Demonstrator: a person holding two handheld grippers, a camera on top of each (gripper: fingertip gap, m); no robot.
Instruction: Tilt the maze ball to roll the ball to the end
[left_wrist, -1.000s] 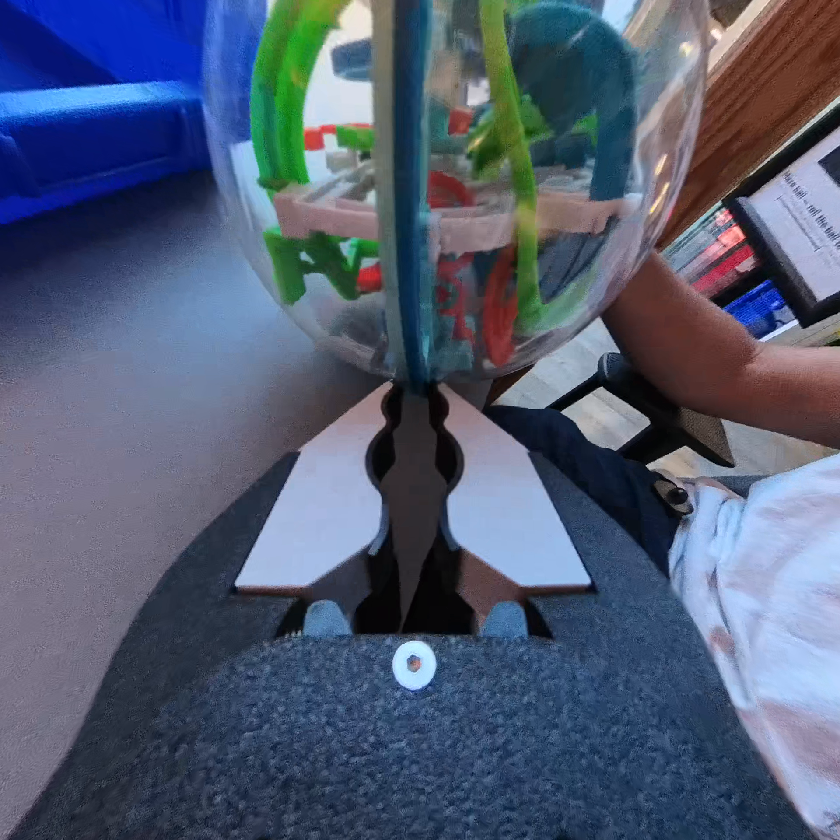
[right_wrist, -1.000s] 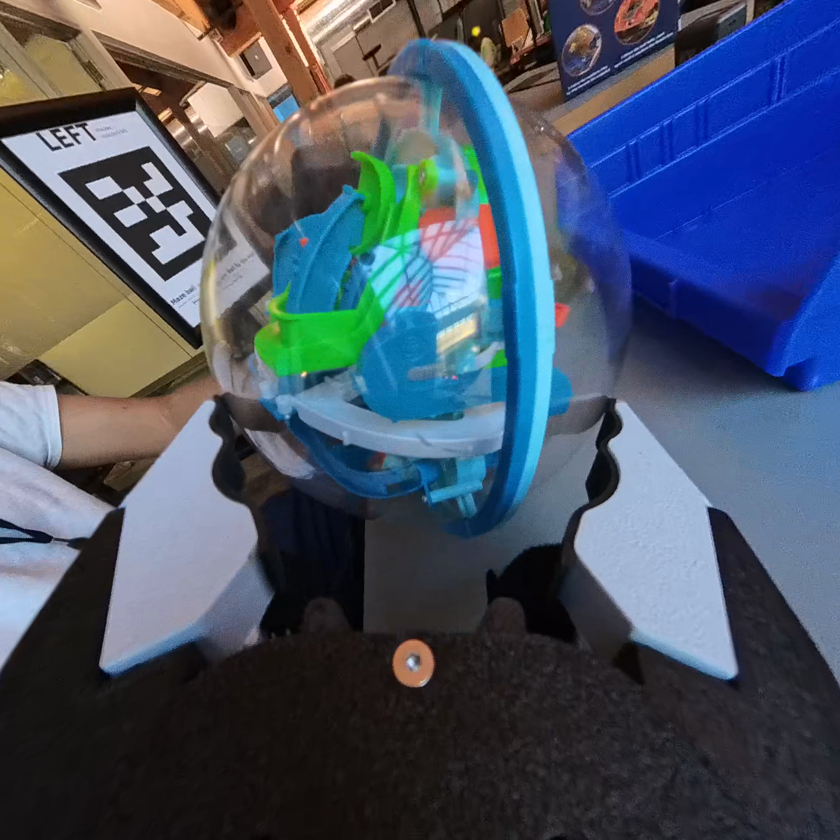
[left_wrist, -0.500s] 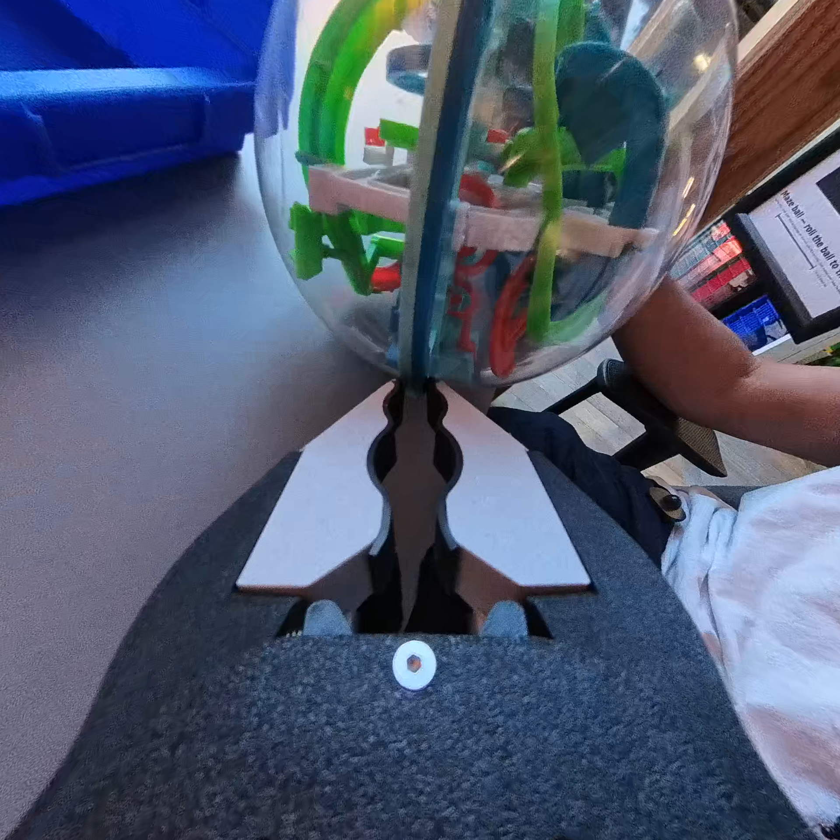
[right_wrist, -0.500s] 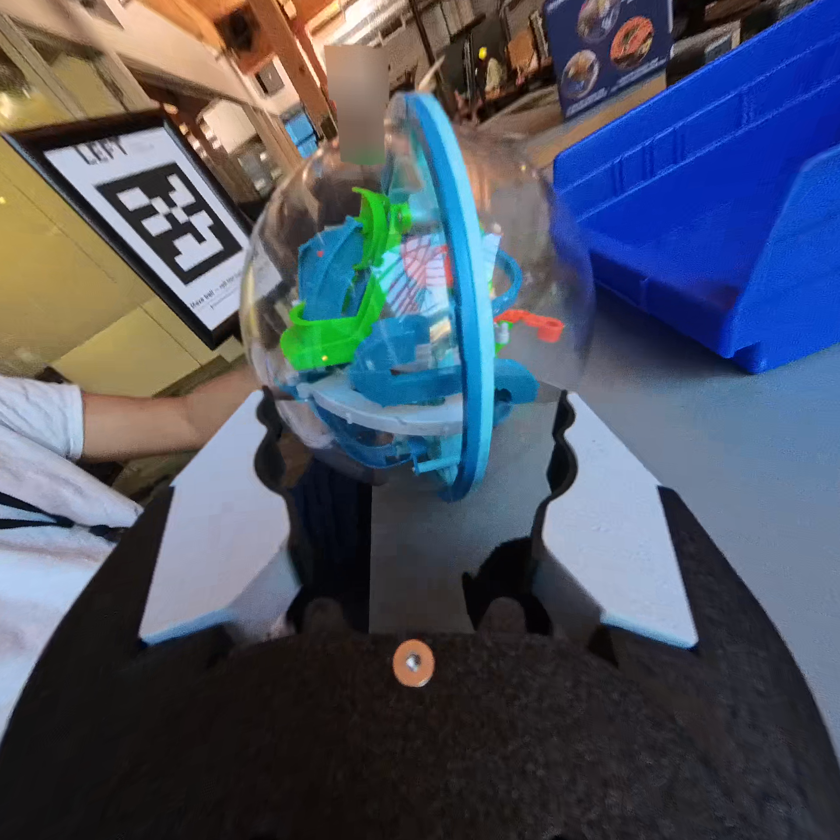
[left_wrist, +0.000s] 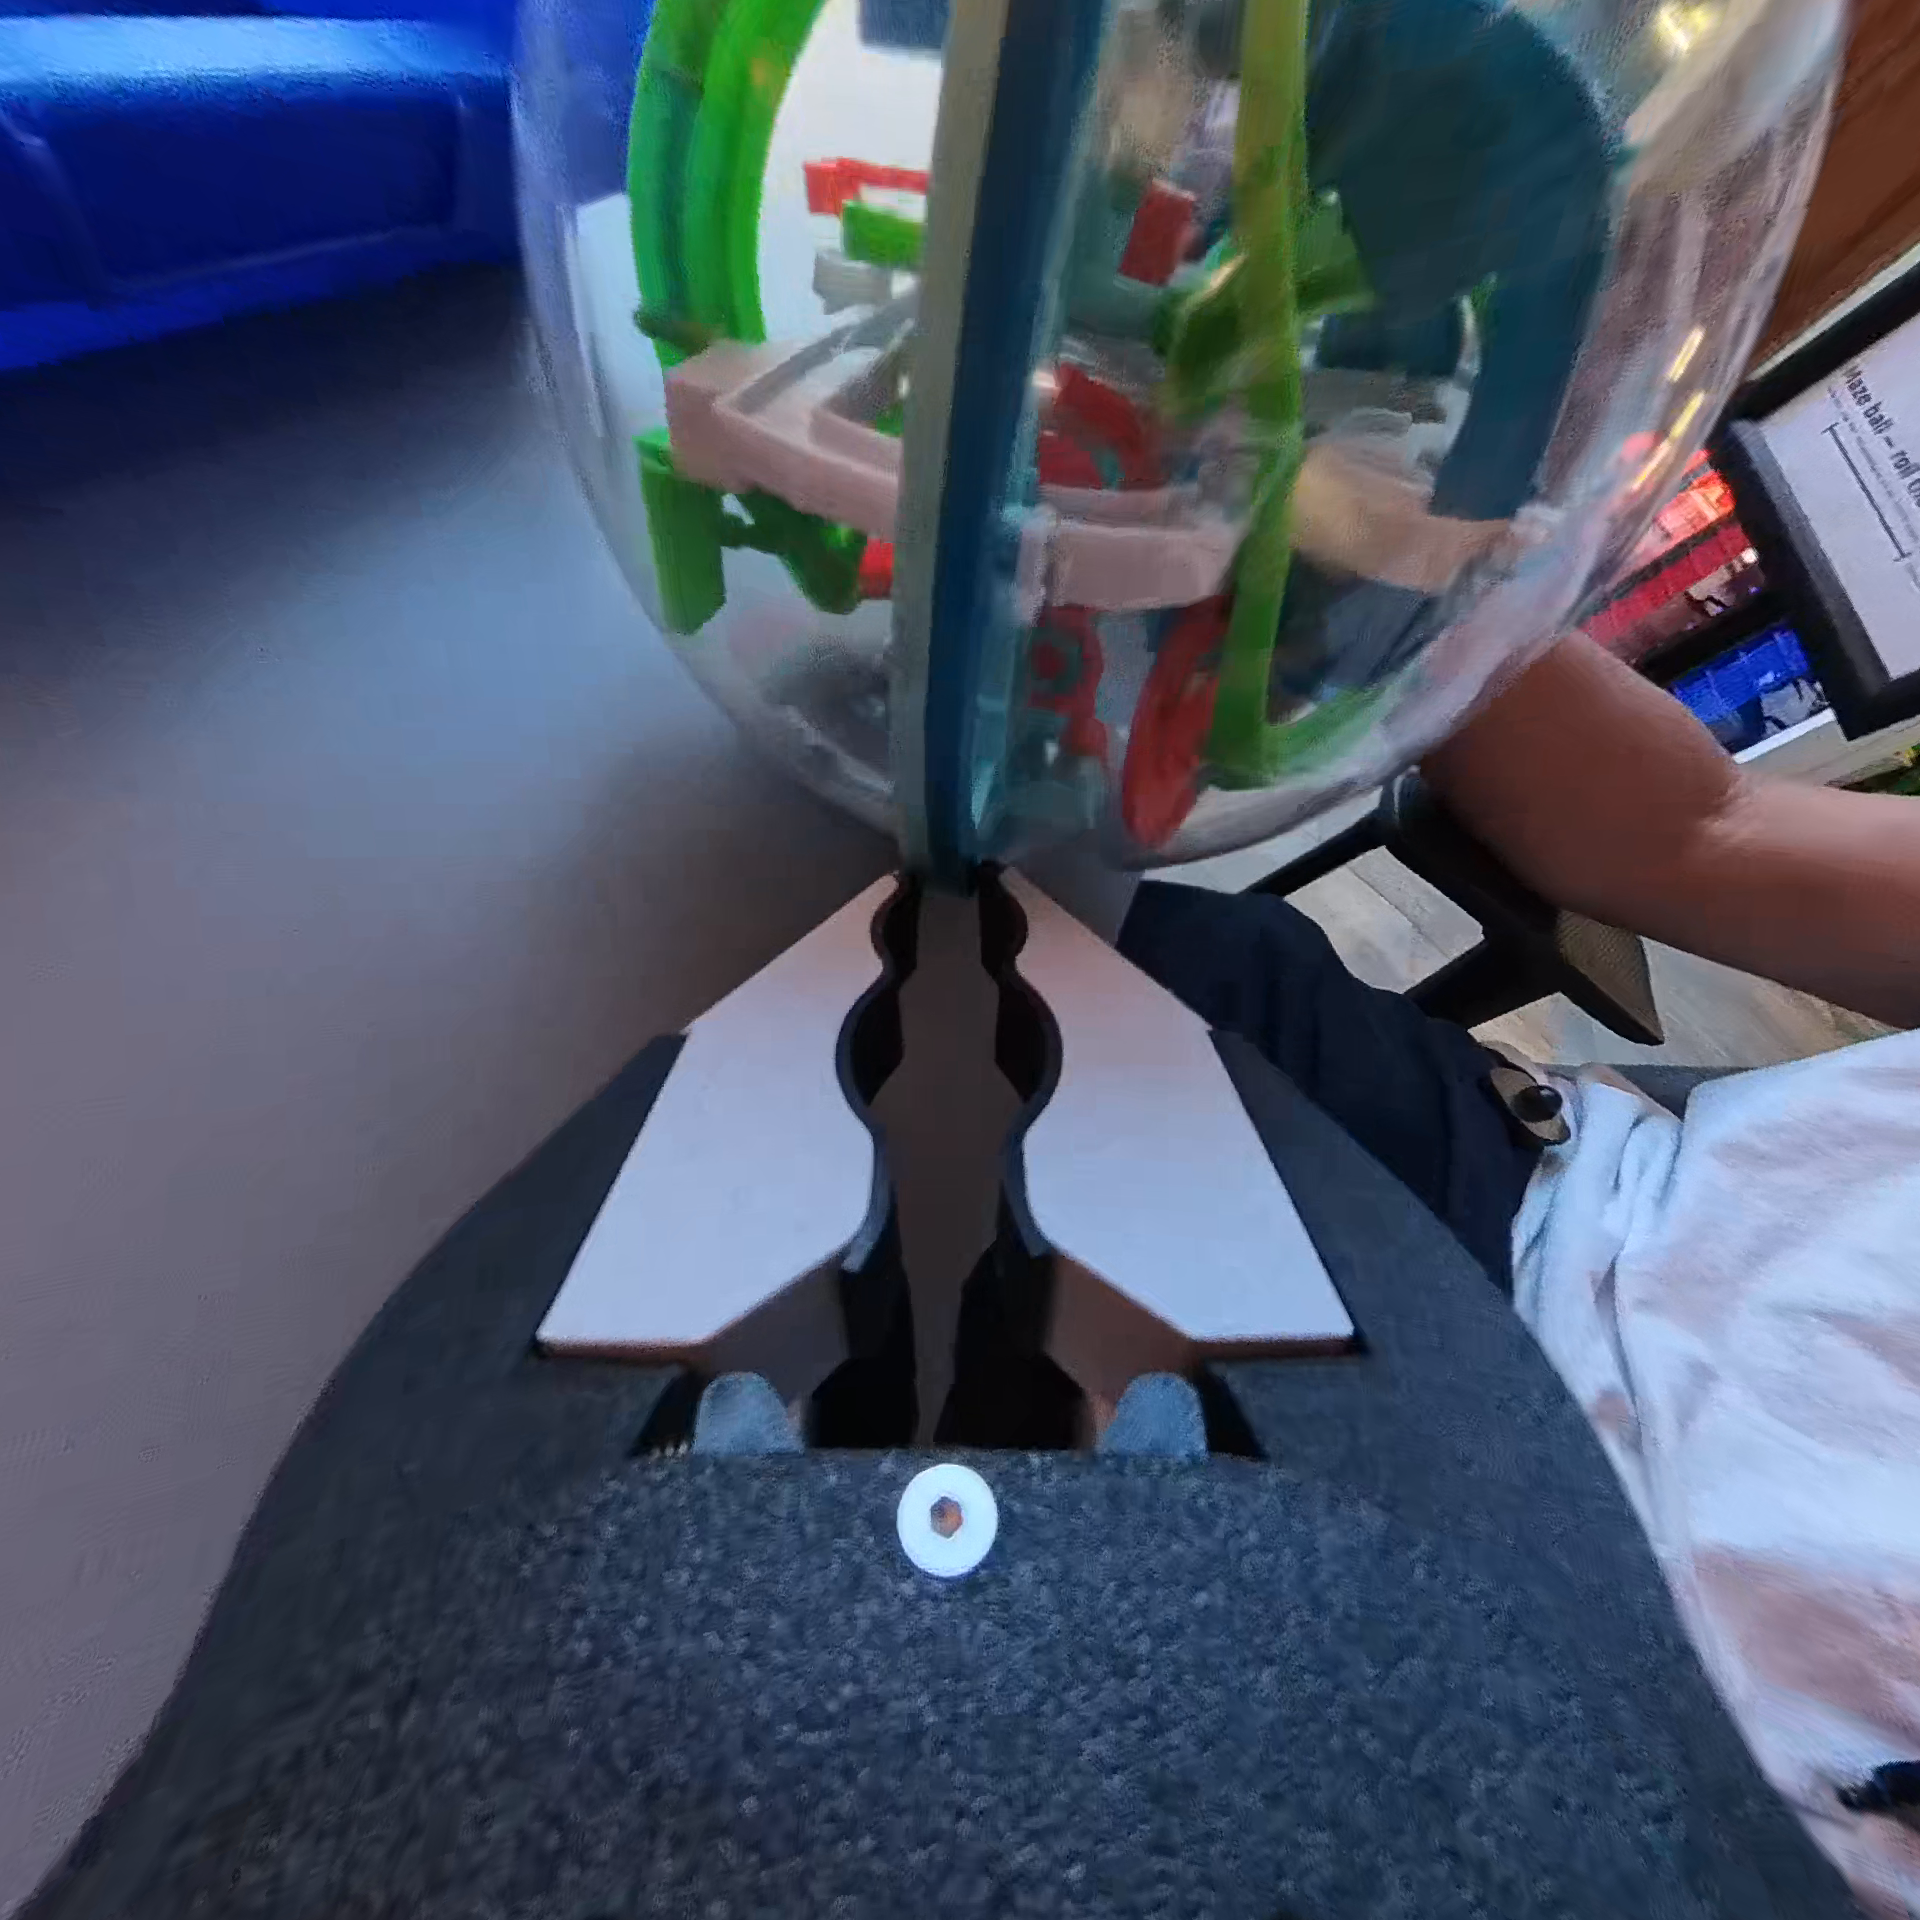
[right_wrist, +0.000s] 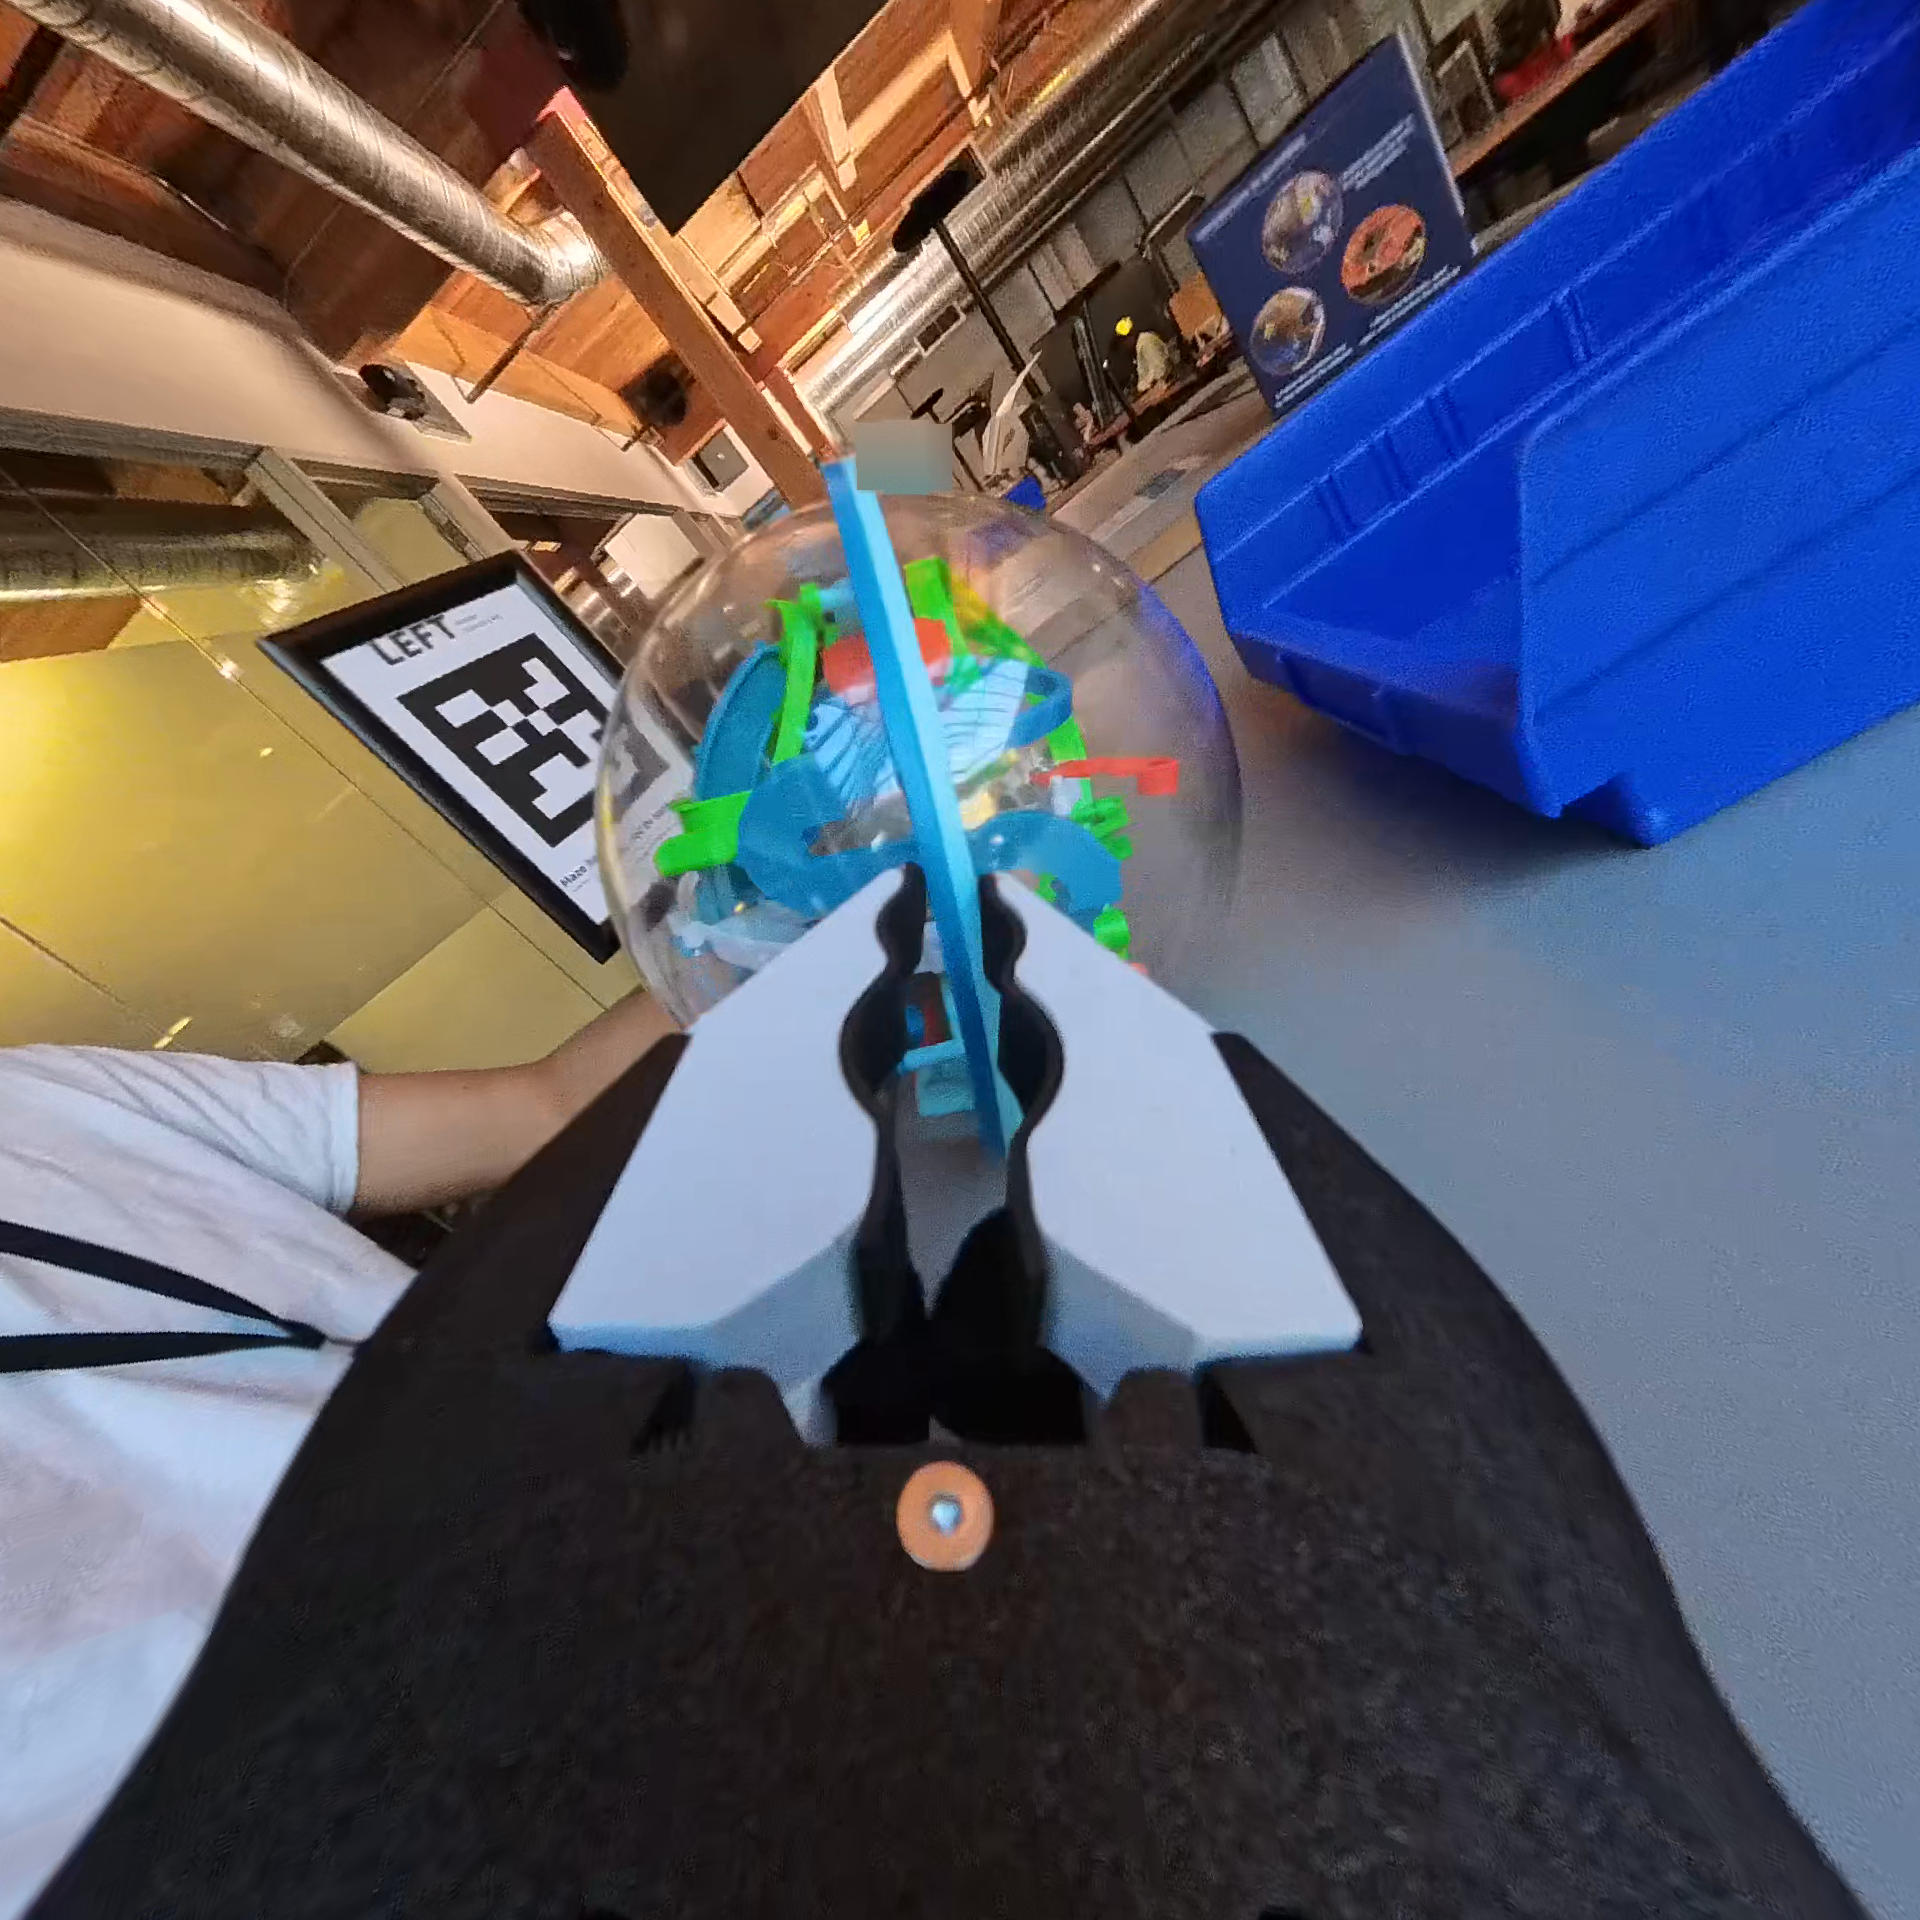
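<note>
The maze ball (left_wrist: 1143, 468) is a clear sphere with green, red, blue and pale tracks inside and a blue rim (left_wrist: 977, 416) around its middle. It hangs above the grey table (left_wrist: 312, 831). My left gripper (left_wrist: 945, 883) is shut on the lowest part of the rim, with the sphere just beyond its tips. In the right wrist view the ball (right_wrist: 935, 748) shows its rim (right_wrist: 904, 727) edge-on. The rim runs down between the fingers of my right gripper (right_wrist: 951, 883), which is shut on it. I cannot make out the small ball inside.
A large blue bin (right_wrist: 1558, 520) stands on the table (right_wrist: 1558, 1143) to the right, and it shows at the top left of the left wrist view (left_wrist: 208, 187). A framed sign (right_wrist: 468, 727) stands to the left. A person's arm (left_wrist: 1662, 831) and white shirt are close by.
My right gripper's jaws closed from wide open around the sphere down onto its blue rim, which turned edge-on to that view. My left gripper stayed shut on the rim.
</note>
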